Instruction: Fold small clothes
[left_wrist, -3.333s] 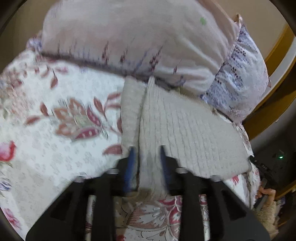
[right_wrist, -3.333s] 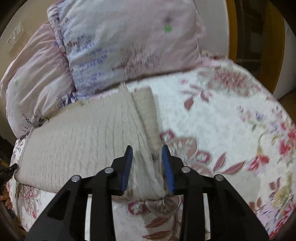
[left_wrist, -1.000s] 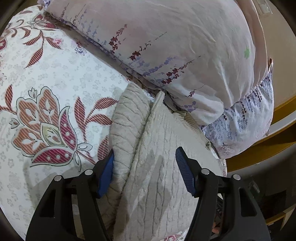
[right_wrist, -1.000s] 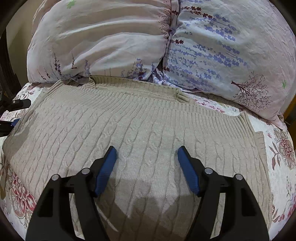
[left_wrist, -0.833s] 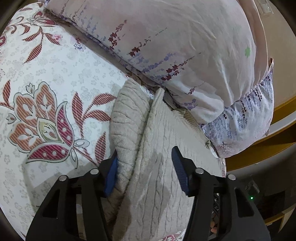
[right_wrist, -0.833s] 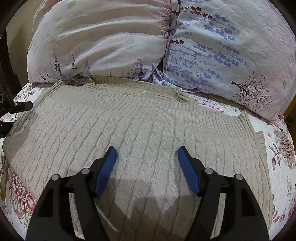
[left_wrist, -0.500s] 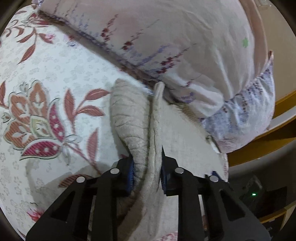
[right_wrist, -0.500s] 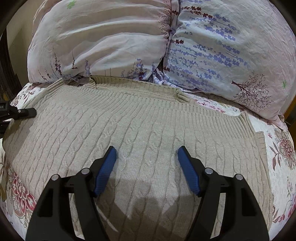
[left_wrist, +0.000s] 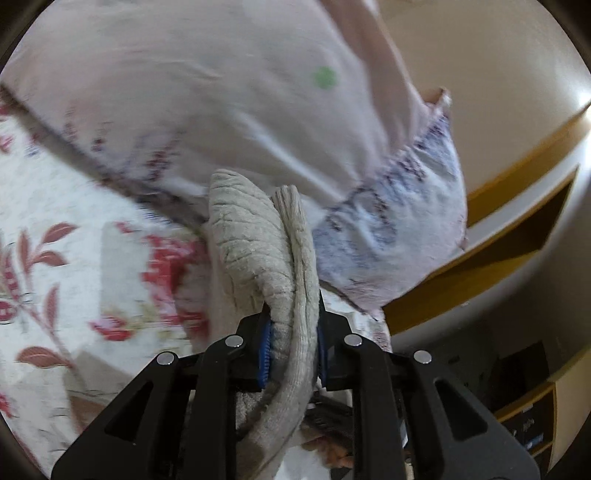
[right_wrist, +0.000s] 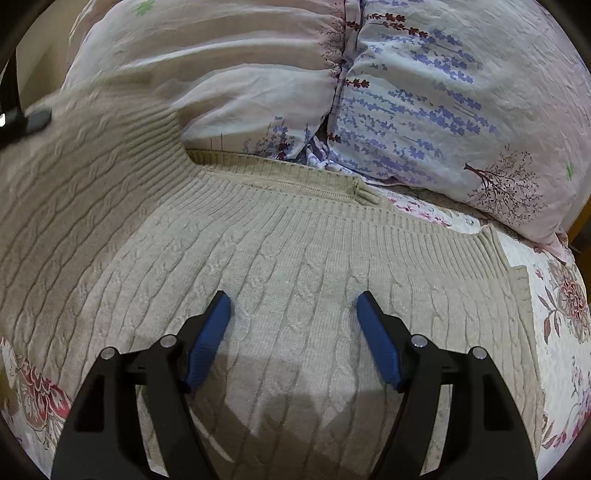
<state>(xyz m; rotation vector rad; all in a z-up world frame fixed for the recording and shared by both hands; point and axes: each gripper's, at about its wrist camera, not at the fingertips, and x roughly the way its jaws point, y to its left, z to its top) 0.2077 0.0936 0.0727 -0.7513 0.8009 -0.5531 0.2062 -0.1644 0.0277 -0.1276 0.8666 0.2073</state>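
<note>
A floral bedspread (right_wrist: 561, 295) carries two pillows (right_wrist: 443, 92) and a beige cable-knit sweater (right_wrist: 295, 258) spread before them. The left gripper (left_wrist: 291, 347) clamps a lifted sweater edge, raised against the pillows. The right gripper (right_wrist: 293, 314) hovers over the knit, jaws spread wide.

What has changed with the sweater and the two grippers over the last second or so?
The left hand-held gripper closed on the side edge of the beige sweater and lifted it: in the right wrist view that side now rises at the left, up in front of the pink pillow. The right hand-held gripper stayed open over the sweater's middle, holding nothing. The rest of the sweater stayed flat on the floral bedspread.
</note>
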